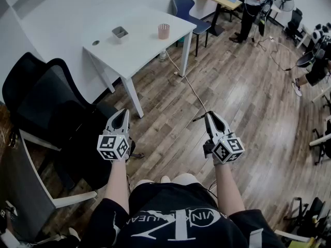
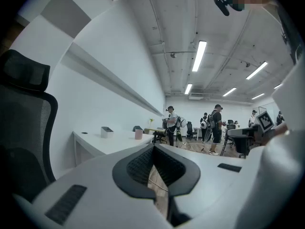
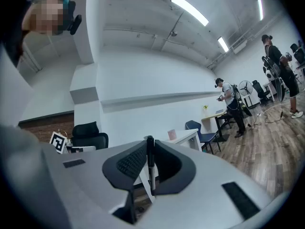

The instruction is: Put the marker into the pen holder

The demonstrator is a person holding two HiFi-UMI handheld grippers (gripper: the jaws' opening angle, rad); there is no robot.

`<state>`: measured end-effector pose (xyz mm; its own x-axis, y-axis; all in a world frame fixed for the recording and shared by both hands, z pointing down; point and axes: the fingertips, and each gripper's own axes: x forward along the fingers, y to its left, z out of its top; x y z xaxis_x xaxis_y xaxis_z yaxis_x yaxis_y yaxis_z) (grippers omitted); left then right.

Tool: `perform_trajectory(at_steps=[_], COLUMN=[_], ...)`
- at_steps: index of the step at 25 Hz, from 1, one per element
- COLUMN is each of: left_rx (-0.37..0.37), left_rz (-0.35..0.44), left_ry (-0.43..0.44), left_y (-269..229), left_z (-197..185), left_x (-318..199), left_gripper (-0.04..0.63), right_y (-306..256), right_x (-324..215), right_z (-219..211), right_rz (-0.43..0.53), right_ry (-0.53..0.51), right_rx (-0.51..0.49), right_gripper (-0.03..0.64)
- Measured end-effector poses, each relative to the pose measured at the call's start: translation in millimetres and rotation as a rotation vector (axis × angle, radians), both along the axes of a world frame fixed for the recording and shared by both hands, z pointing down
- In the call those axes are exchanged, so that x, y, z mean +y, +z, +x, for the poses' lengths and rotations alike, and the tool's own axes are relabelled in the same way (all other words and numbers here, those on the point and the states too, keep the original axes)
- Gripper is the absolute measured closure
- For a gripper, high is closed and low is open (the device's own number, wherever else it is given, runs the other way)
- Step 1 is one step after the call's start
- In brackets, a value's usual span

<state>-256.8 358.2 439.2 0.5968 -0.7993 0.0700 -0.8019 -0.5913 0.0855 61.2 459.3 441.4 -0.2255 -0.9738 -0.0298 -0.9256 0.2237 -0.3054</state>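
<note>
Black marker (image 3: 151, 168), long axis crosswise, in right hand-held gripper (image 3: 150, 144).
</note>
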Motion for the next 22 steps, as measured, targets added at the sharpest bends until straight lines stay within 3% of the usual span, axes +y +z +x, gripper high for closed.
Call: perform_trajectory(at_steps=[12,22], left_rx=[-0.008,-0.015], left_rz=[-0.022,-0.026], left_ry=[0.01,-0.005], left_y=[7,13], left_z=[1,9], left_x=[-6,-51], left_gripper=[0.583,0.583], right_y=[-2,0], right_x=[-6,-60], right_z=[8,26], right_rz=[0.0,0.018], right_ry=[0.01,0.015], right_rx=[0.01,-0.013], right_gripper=[0.558,0.558])
